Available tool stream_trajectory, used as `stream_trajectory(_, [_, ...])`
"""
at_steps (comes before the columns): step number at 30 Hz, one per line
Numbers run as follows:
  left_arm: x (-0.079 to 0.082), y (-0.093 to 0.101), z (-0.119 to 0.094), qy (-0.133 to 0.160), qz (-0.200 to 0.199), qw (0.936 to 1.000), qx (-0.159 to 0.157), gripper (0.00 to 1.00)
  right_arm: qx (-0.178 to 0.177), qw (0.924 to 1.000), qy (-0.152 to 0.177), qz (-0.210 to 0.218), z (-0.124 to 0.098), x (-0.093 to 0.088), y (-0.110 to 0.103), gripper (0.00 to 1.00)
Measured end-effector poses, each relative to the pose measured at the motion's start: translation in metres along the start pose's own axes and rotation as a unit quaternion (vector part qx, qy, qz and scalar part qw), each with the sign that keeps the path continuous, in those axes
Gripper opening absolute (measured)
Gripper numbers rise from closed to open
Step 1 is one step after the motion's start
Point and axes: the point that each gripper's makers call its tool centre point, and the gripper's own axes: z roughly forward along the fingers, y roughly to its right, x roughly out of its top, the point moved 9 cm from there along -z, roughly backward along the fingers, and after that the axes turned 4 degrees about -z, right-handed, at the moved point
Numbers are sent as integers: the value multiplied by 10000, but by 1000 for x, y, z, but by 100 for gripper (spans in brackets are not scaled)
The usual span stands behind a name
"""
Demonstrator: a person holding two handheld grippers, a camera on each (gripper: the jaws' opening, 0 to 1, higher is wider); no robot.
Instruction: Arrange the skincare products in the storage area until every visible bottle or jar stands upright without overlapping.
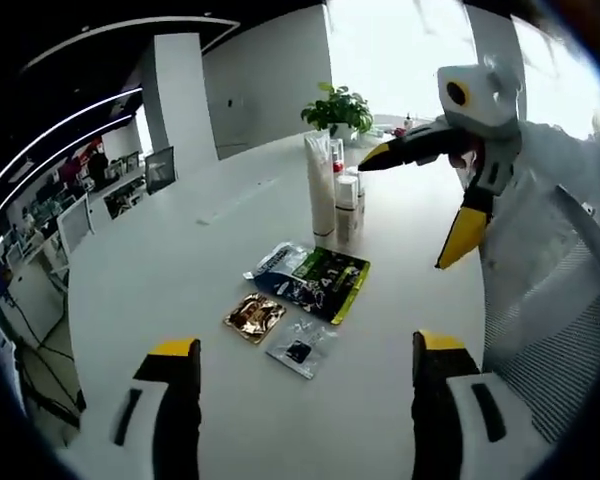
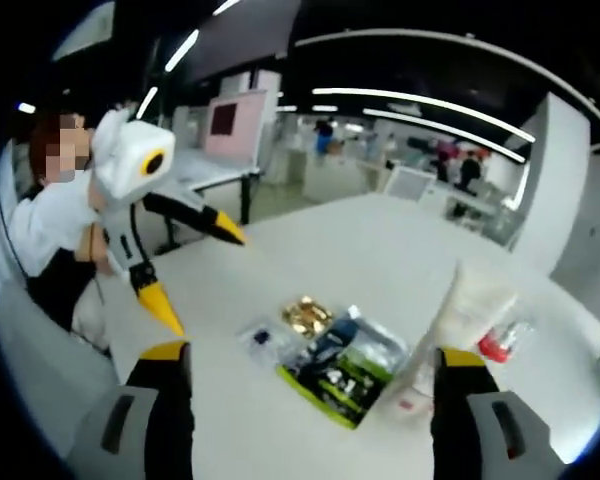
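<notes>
In the left gripper view, the left gripper (image 1: 306, 350) hovered above the white tabletop (image 1: 160, 260) with its black, yellow-tipped jaws spread wide and nothing between them. Ahead of it lay a gold foil sachet (image 1: 254, 317), a small clear sachet with a dark patch (image 1: 300, 348) and a green-and-black printed pouch (image 1: 322, 283), close together and flat on the table. Beyond them a tall white squeeze tube (image 1: 321, 184) stood upright, just beside a shorter white bottle (image 1: 347, 203); a potted green plant (image 1: 338, 108) sat farther back. The right gripper (image 1: 420, 195) reached in from the right of that view, its jaws parted wide in the air and apart from the tube. In the right gripper view, the right gripper's own jaws stood wide and empty, with the pouch lying between them and the tube near the right jaw.
</notes>
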Motion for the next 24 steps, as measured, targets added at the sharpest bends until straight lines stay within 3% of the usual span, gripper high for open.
stream_trajectory(3, [-2,3,0,-76,-6,9999,124,85,-183,9997,28,163,-13,-7,6,100])
stream_trajectory(11, [0,20,-6,19,-13,10000,5,96,-560,9980,-28,286,-41,-22,21,100])
stream_trajectory(15, [0,23,-9,29,-70,10000,-56,99,-579,9967,61,568,-56,-28,25,100])
stream_trajectory(24, [-4,31,-22,122,-189,9997,71,99,-668,9968,-181,401,-63,-43,21,100])
